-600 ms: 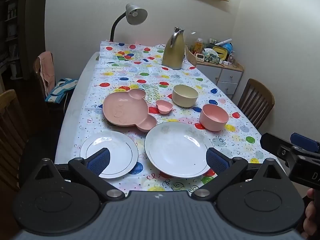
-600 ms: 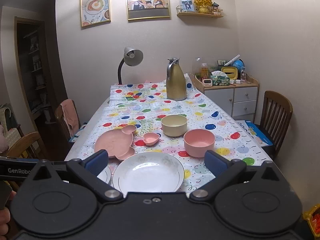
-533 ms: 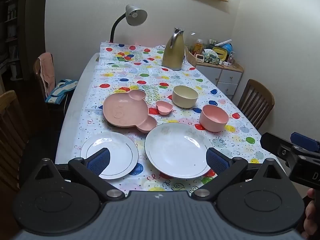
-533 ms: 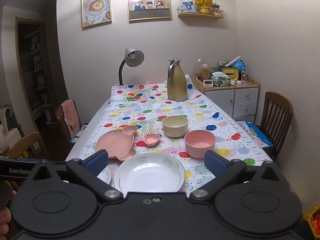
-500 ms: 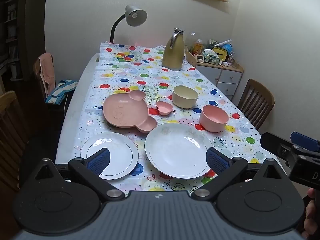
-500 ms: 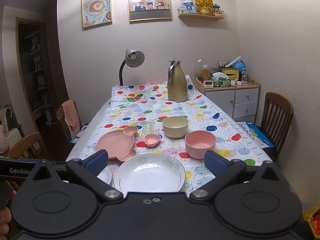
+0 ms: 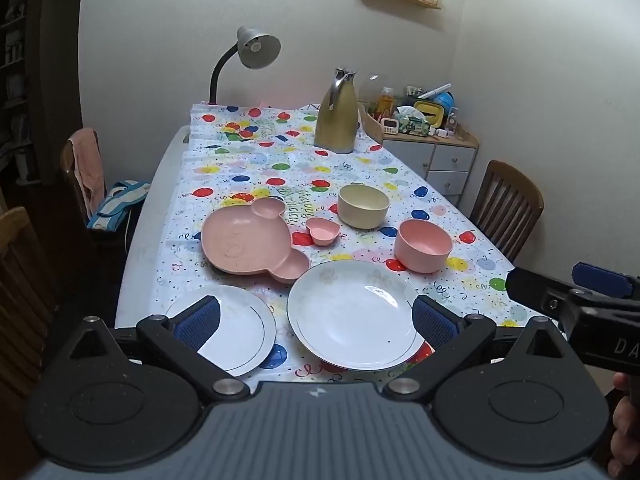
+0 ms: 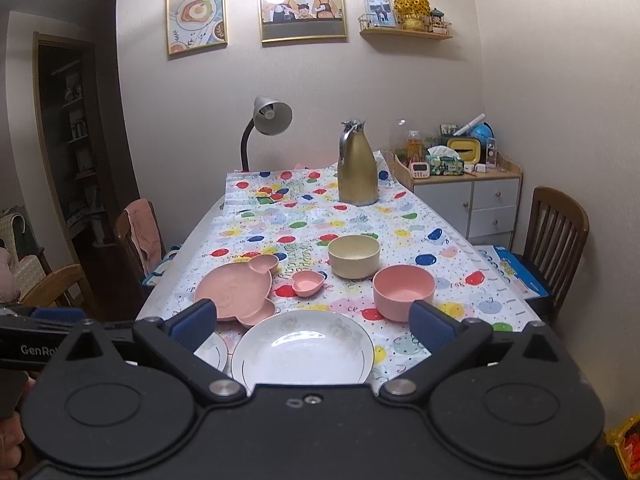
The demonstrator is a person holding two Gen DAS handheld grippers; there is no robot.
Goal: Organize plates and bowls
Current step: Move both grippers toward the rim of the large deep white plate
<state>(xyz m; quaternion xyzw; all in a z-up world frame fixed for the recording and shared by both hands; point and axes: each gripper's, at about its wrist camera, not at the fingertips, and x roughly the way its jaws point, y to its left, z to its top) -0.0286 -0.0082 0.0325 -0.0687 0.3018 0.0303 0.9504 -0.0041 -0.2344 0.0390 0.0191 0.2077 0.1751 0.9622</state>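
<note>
On the balloon-print tablecloth lie a large white plate (image 7: 352, 316), a small white plate (image 7: 236, 328), a pink bear-shaped divided plate (image 7: 248, 240), a small pink heart dish (image 7: 322, 232), a cream bowl (image 7: 363, 205) and a pink bowl (image 7: 423, 245). My left gripper (image 7: 316, 320) is open and empty above the near table edge, over the two white plates. My right gripper (image 8: 312, 326) is open and empty, held above the large white plate (image 8: 302, 350). The pink bowl (image 8: 403, 286) and cream bowl (image 8: 354, 256) lie beyond it.
A gold thermos jug (image 7: 337, 114) and a grey desk lamp (image 7: 256, 46) stand at the table's far end. Wooden chairs (image 7: 506, 204) flank the table; one on the left carries a pink cloth (image 7: 90, 168). A cluttered cabinet (image 8: 464, 192) stands at the right wall.
Both cameras have tilted slightly, so the table scene sits a little lower in view. Nothing on the table has moved and both grippers stay open.
</note>
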